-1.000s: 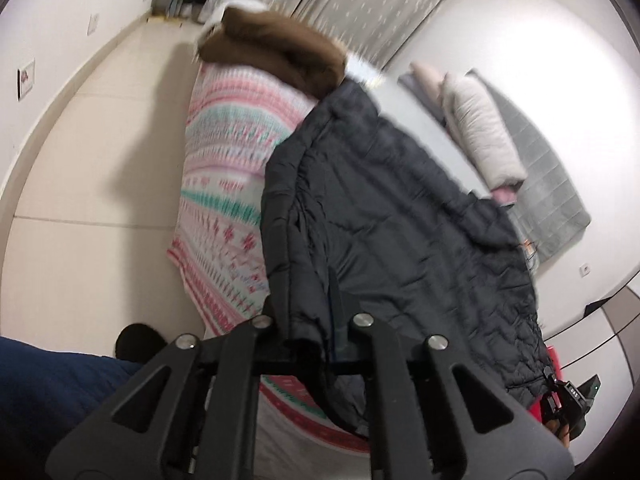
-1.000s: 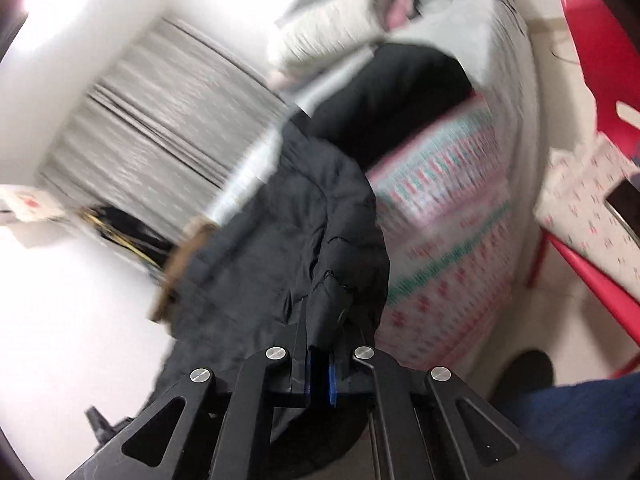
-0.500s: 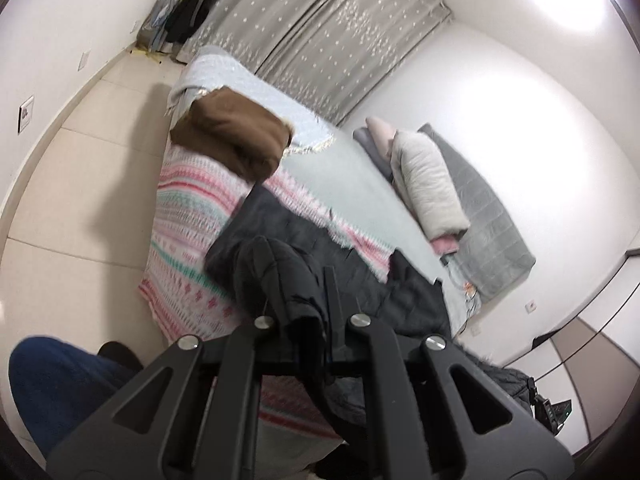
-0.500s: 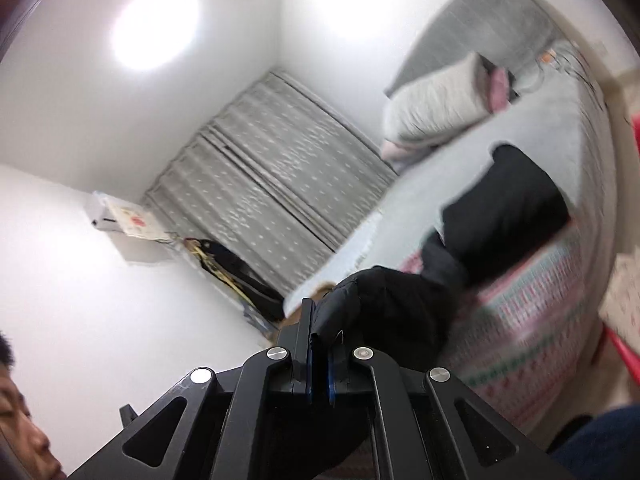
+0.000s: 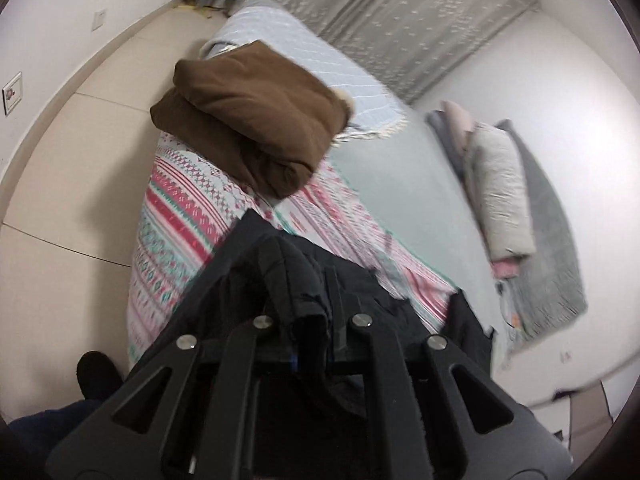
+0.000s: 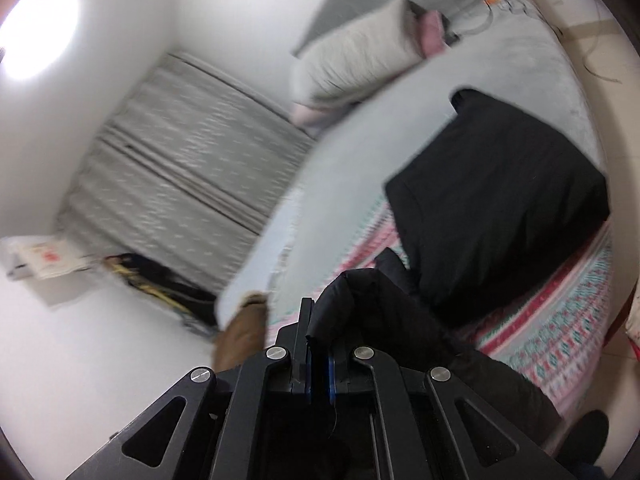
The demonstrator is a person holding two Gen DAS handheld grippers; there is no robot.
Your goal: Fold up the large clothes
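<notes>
Jacket (image 5: 280, 276) — black, puffy, bunched, claw-pinched

Black angular grippers: silver screws, blue-padded fingers (image 6: 308, 364), triangular cutouts; navy trousers (image 5: 44, 426).

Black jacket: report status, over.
Left gripper and right gripper both shut on black jacket. Jacket bunched over striped blanket. Folded brown garment lies ahead.
</notes>
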